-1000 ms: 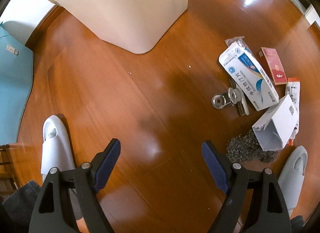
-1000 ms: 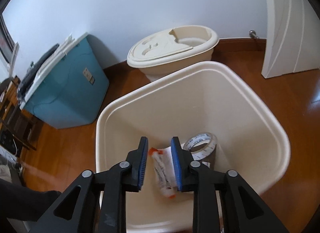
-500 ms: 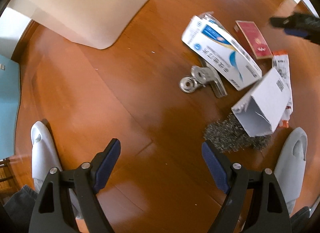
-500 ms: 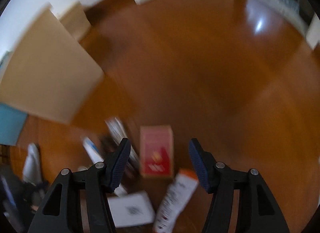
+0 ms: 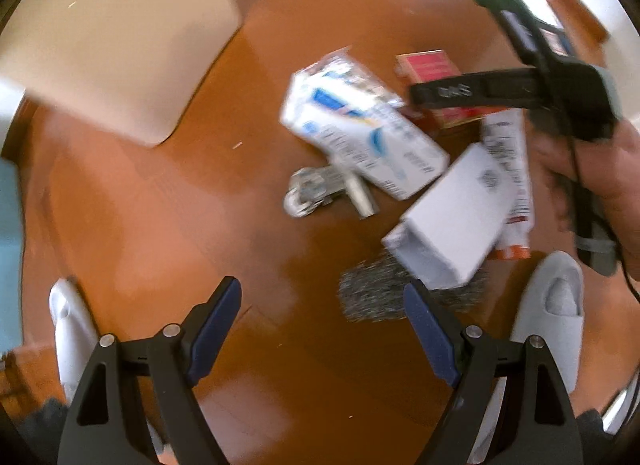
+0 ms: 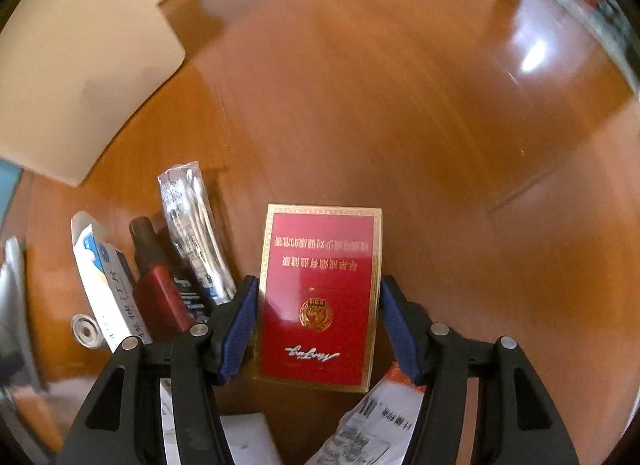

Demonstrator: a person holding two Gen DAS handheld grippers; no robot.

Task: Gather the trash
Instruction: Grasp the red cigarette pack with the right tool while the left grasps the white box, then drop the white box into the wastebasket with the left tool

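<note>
The right gripper (image 6: 316, 329) points down at the wooden floor (image 6: 400, 105) with a red cigarette pack (image 6: 320, 297) lying flat between its blue pads (image 6: 240, 325); the jaws have just been closing a little, yet a thin gap shows on each side of the pack, so they are released and not pressing on it. Just left of the pack lie a clear wrapper of cotton swabs (image 6: 192, 225), a dark red bottle (image 6: 156, 289) and a white and blue carton (image 6: 106, 277), with a small metal cylinder (image 6: 85, 331) beside the carton's lower end. A white printed sachet (image 6: 376, 421) with an orange end lies under the right finger. The cream trash bin (image 6: 76, 77) stands near the upper left corner of this view, apart from the litter. In the left wrist view, the left gripper (image 5: 320, 329) hangs over bare floor (image 5: 160, 205) with its jaws wide apart and nothing between them. Ahead of it and to the right lie the carton (image 5: 360, 137), a metal clip (image 5: 320, 193), an open white box (image 5: 452, 217) and a grey steel scourer (image 5: 372, 297) partly under that box. The person's right hand (image 5: 592, 161) holds the right gripper (image 5: 436, 91) over the red pack (image 5: 428, 65). A pale slipper (image 5: 552, 317) shows at the right, another (image 5: 68, 325) at the left.
</note>
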